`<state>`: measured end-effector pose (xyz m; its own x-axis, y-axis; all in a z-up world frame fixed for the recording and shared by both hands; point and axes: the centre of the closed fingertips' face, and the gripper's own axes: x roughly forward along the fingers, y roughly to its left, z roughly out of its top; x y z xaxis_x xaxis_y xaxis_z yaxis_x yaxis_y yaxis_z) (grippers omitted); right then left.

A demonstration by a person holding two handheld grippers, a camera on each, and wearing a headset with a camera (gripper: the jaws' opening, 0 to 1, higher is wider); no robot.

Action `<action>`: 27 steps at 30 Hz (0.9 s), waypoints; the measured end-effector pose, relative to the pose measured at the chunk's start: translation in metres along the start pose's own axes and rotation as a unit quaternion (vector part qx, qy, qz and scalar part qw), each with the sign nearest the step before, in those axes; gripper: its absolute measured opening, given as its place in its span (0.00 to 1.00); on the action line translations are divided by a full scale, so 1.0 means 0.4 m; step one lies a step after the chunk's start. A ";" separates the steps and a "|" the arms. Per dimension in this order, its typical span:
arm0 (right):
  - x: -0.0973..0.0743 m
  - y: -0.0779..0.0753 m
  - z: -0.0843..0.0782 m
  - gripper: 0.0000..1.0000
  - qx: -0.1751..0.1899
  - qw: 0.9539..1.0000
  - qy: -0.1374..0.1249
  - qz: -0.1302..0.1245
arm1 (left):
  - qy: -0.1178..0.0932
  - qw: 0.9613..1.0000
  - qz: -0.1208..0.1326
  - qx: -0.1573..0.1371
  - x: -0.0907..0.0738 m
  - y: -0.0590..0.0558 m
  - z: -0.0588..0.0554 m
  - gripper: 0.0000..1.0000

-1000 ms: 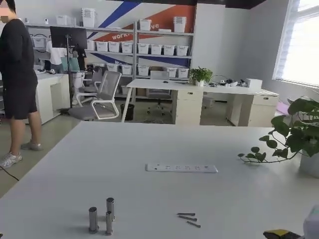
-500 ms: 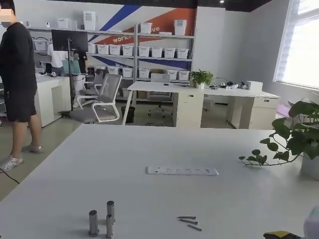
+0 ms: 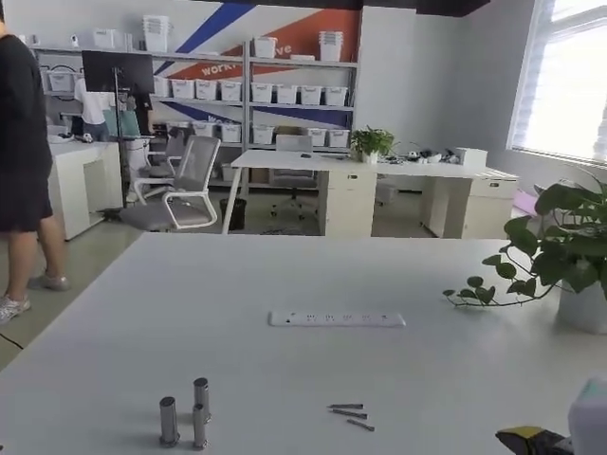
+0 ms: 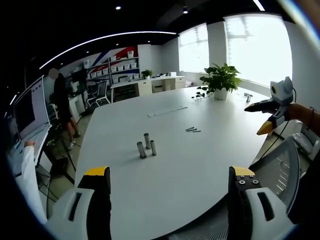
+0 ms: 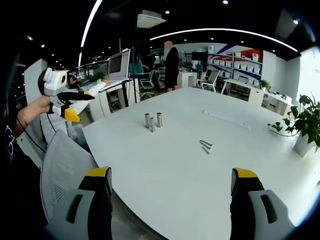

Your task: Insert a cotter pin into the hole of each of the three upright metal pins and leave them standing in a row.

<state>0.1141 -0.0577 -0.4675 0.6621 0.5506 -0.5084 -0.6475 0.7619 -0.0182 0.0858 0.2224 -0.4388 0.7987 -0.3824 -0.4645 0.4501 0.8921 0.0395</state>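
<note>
Three short upright metal pins (image 3: 190,417) stand bunched together near the table's front edge, also seen in the left gripper view (image 4: 145,146) and the right gripper view (image 5: 153,121). Three thin cotter pins (image 3: 349,415) lie flat to their right, loose and close together (image 4: 192,130) (image 5: 205,145). My left gripper (image 4: 170,200) hovers off the table's near edge, jaws wide apart and empty; a hand holds it up at the left (image 5: 67,100). My right gripper (image 5: 170,200) is likewise open and empty beyond the table edge (image 4: 270,112), its yellow tip at the bottom right (image 3: 531,441).
A white power strip (image 3: 336,319) lies across the middle of the table. A potted plant (image 3: 560,261) stands at the right edge. A person (image 3: 19,161) stands on the floor to the far left, with desks, a chair and shelves behind.
The head camera has shifted a little. The metal pins, cotter pins and power strip have not moved on the table.
</note>
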 end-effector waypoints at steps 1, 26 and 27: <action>-0.001 0.000 0.001 0.99 0.001 1.000 -0.001 -0.001 | 0.000 1.000 -0.002 0.001 0.001 -0.002 0.001 0.98; 0.022 -0.004 -0.033 0.99 -0.008 1.000 0.016 -0.018 | 0.030 0.999 -0.041 0.012 0.034 -0.031 -0.054 0.98; 0.022 -0.006 -0.034 0.99 -0.006 1.000 0.016 -0.018 | 0.031 0.999 -0.041 0.013 0.036 -0.031 -0.055 0.98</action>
<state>0.1162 -0.0593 -0.4835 0.6726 0.5117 -0.5346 -0.6280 0.7768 -0.0466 0.0828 0.2110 -0.4653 0.7322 -0.4382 -0.5214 0.5241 0.8514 0.0204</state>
